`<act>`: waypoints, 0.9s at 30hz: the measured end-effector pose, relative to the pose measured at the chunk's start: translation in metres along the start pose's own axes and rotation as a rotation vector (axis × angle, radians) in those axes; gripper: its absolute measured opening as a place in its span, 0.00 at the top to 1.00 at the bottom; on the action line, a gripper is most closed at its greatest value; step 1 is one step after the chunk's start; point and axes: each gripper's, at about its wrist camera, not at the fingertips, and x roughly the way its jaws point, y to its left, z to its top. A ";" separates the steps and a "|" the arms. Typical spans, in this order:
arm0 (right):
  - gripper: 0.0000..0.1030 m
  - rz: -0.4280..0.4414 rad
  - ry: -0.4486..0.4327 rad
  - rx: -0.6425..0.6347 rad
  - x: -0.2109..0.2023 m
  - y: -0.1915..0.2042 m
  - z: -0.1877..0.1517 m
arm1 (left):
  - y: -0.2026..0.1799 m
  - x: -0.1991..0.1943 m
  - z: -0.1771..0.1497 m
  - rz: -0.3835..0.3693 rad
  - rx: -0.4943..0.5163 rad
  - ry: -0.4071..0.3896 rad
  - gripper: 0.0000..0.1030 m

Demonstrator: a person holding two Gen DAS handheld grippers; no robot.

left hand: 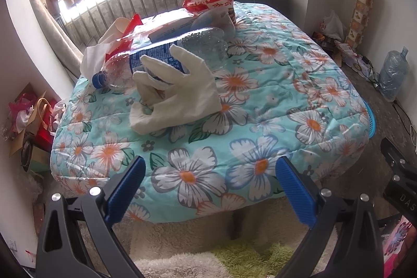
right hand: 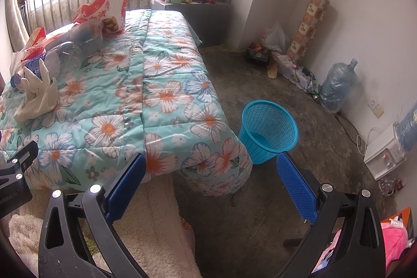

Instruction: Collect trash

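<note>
On the bed (left hand: 260, 106), a clear bottle (left hand: 146, 61) lies at the left with a white glove (left hand: 177, 93) leaning on it. The left tool (left hand: 208, 189) is wide apart, holding nothing. The right tool (right hand: 211, 184) is apart too. The blue bin (right hand: 268, 132) stands on the floor beside the bed.

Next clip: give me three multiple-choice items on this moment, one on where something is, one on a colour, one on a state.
1. Where does the wastebasket stand?
A. On the quilt
B. On the floor beside the quilt-covered surface
C. On the windowsill

2. What colour is the bottle cap?
A. Blue
B. Red
C. Green

3. How is the left hand-held gripper?
A. Shut on the glove
B. Shut on the bottle
C. Open, empty

Answers: 1 B, it sits on bare floor by the quilt corner. 2 A, the plastic bottle has a blue cap. 3 C, its jaws stand apart, short of the white glove.
</note>
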 end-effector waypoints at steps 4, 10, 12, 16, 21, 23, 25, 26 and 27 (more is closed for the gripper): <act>0.07 0.003 0.002 0.001 0.001 0.000 0.000 | 0.003 0.001 0.001 0.004 -0.004 0.002 0.05; 0.07 -0.001 0.000 0.003 -0.002 -0.003 0.002 | 0.003 0.001 0.001 0.007 -0.003 0.002 0.05; 0.07 -0.001 0.000 0.005 -0.004 -0.005 0.003 | 0.003 0.001 0.001 0.008 -0.004 0.001 0.05; 0.07 -0.002 0.000 0.001 -0.003 -0.004 0.002 | 0.002 0.001 0.001 0.011 -0.002 0.000 0.05; 0.07 -0.003 -0.003 -0.002 -0.002 0.001 0.000 | 0.002 0.000 0.001 0.012 -0.001 -0.001 0.05; 0.07 -0.004 -0.003 -0.002 -0.003 0.001 0.000 | 0.002 0.000 0.001 0.012 -0.001 0.000 0.05; 0.07 -0.004 -0.004 -0.003 -0.003 0.001 0.000 | 0.002 0.000 0.001 0.012 -0.002 0.000 0.05; 0.07 -0.003 -0.004 -0.002 -0.003 0.001 0.000 | 0.002 0.000 0.001 0.012 -0.002 -0.001 0.05; 0.07 -0.003 -0.004 -0.002 -0.004 0.001 0.000 | 0.001 0.000 0.001 0.013 -0.002 0.000 0.05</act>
